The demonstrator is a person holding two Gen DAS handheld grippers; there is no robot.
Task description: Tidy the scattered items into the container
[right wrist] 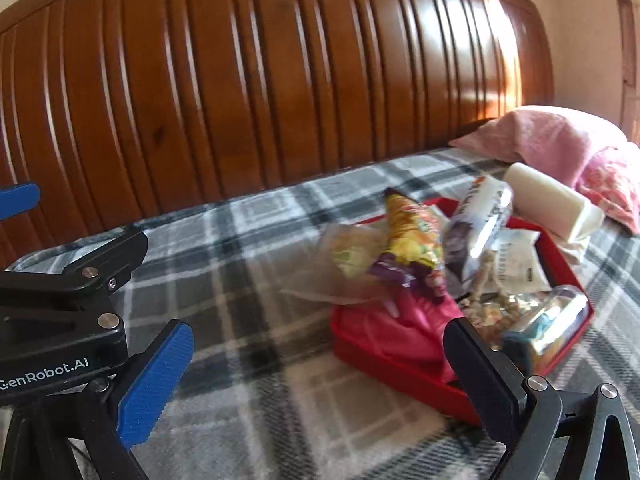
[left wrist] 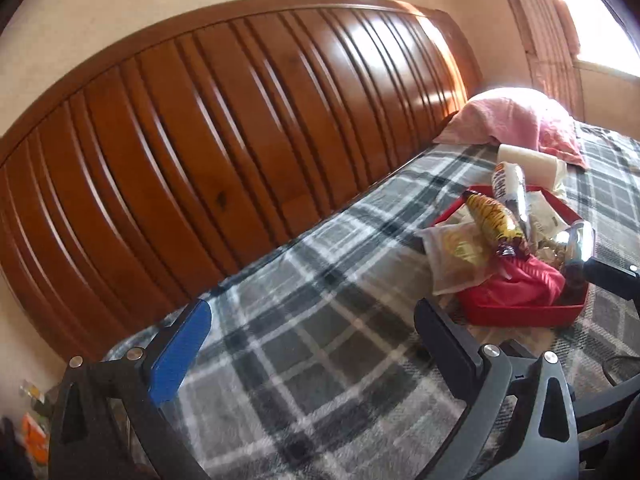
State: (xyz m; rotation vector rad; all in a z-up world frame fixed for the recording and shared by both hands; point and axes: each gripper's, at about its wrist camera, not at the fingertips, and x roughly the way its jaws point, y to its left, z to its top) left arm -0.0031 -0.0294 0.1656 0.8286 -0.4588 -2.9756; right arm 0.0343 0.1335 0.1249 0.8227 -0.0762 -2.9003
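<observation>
A red tray (left wrist: 520, 314) (right wrist: 404, 376) lies on the plaid bed cover, heaped with snack packets: a yellow striped packet (left wrist: 494, 216) (right wrist: 412, 236), a silver and white packet (left wrist: 510, 188) (right wrist: 478, 232), a clear bag (left wrist: 456, 256) (right wrist: 348, 264) hanging over the rim, a red bag (left wrist: 524, 280) (right wrist: 408, 328) and a shiny packet (left wrist: 576, 244) (right wrist: 556, 328). My left gripper (left wrist: 312, 344) is open and empty, to the left of the tray. My right gripper (right wrist: 320, 368) is open and empty, just in front of the tray.
A wooden headboard (left wrist: 240, 128) (right wrist: 260, 80) runs along the back of the bed. A pink pillow (left wrist: 516, 120) (right wrist: 560, 140) and a white block (left wrist: 528, 160) (right wrist: 552, 204) lie behind the tray. The left gripper's body (right wrist: 68, 300) shows at the left in the right wrist view.
</observation>
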